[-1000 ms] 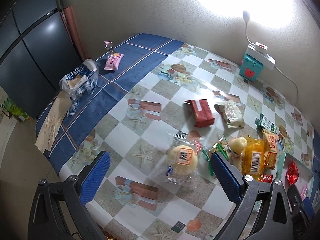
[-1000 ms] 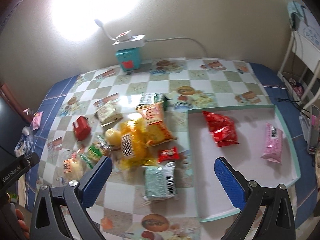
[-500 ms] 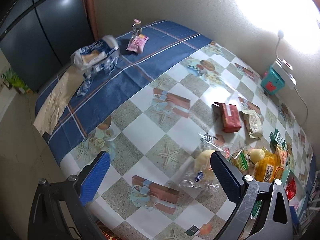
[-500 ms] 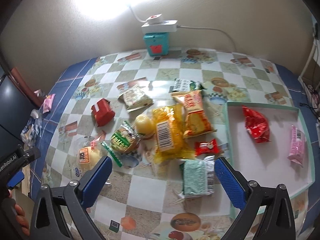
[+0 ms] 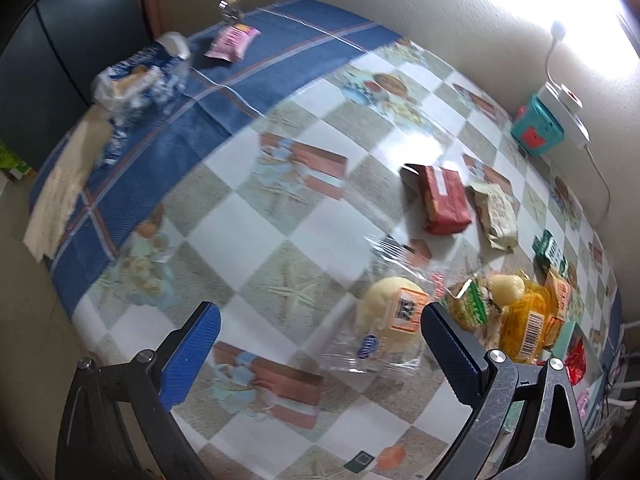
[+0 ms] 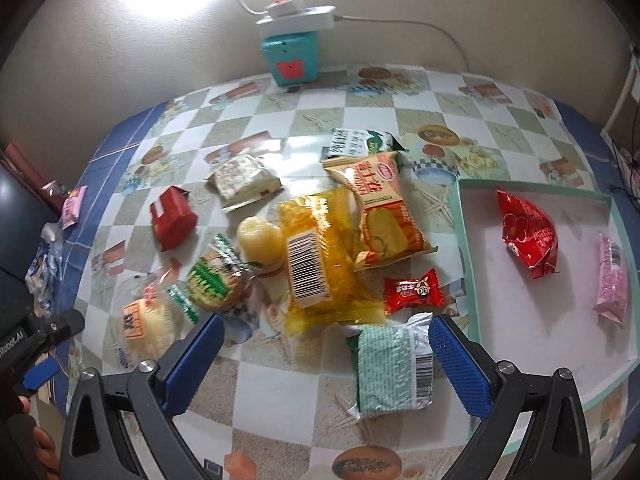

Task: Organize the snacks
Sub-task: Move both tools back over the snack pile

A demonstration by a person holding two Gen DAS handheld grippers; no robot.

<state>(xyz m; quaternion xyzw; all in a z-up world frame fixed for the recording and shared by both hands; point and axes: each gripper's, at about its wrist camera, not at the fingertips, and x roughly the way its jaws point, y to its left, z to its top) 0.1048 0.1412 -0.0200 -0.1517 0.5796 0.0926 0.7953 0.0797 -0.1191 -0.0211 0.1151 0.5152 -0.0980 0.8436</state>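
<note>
the right gripper (image 6: 326, 354) hangs spread wide and empty over the green packet (image 6: 394, 372), which lies between its fingers, left of the tray (image 6: 464, 240). the left gripper (image 5: 320, 344), also spread, holds nothing; the wrapped bun (image 5: 390, 324) lies by its right finger.

Both cameras look down steeply over their own blue fingers onto the checked table (image 5: 288, 232). The left view faces the table's blue end; the right faces the wall. Both share the bun (image 5: 390, 322) (image 6: 146, 326).
</note>
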